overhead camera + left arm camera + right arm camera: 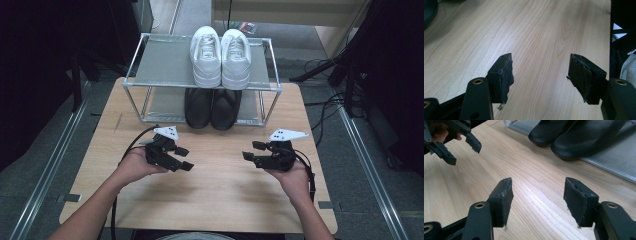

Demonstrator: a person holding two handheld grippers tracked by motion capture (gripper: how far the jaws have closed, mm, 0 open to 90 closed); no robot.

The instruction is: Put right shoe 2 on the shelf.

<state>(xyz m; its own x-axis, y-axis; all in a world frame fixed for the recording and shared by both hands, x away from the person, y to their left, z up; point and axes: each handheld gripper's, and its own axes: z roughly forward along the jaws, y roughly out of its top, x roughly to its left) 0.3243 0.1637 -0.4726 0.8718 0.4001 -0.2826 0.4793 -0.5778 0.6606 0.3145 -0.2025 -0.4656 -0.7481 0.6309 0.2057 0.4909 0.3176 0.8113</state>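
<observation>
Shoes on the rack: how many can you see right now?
4: two white sneakers side by side on the top shelf, two black shoes side by side on the bottom shelf beneath them. None seem hidden.

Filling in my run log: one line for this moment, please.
left claw: open, empty | right claw: open, empty | white shoes: rack top | black shoes: lower shelf

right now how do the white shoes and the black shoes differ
The white shoes sit on the rack's top shelf; the black shoes sit on the bottom shelf. The white pair is laced sneakers; the black pair looks smooth, without visible laces. Both pairs stand side by side.
</observation>
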